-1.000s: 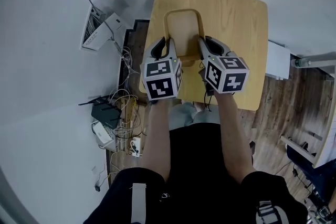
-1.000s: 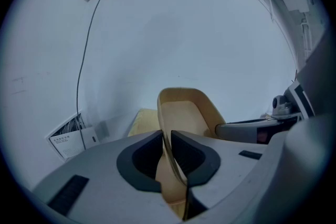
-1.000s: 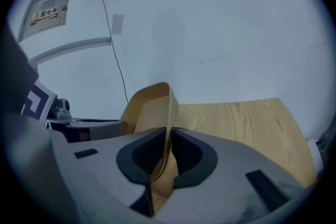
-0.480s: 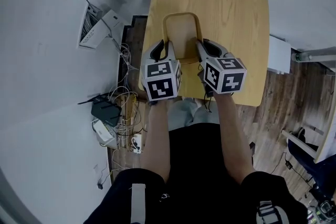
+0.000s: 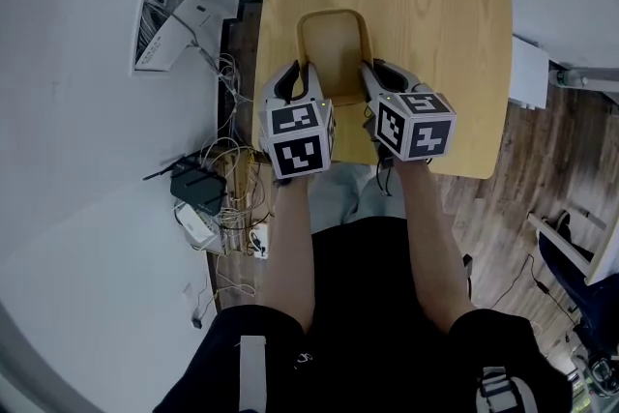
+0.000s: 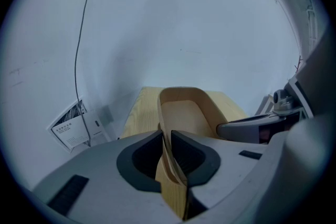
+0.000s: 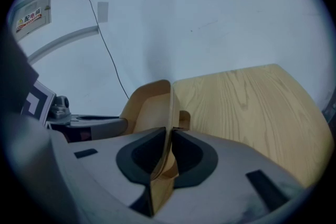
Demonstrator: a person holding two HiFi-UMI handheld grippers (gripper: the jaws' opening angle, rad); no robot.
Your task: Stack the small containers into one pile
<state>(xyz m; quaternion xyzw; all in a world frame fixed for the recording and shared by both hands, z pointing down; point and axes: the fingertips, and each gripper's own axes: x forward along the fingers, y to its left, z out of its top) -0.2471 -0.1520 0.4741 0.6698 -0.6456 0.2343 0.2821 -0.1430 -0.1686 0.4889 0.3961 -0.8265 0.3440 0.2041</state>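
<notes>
Noted left gripper (image 6: 165,150) narrowed to a thin gap, pads pinching the left wall of the wooden container (image 5: 334,53) from inside and outside. Found right gripper (image 7: 169,152) clamped likewise on the opposite, right wall, jaws almost together with only thin wood between. Recorded wooden container held between both grippers over the wooden table (image 5: 435,14), open side up; contact with tabletop not discernible.

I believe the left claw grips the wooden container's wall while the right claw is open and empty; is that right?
Not quite: the right claw is also shut on a wall of the wooden container, as the right gripper view shows.
</notes>
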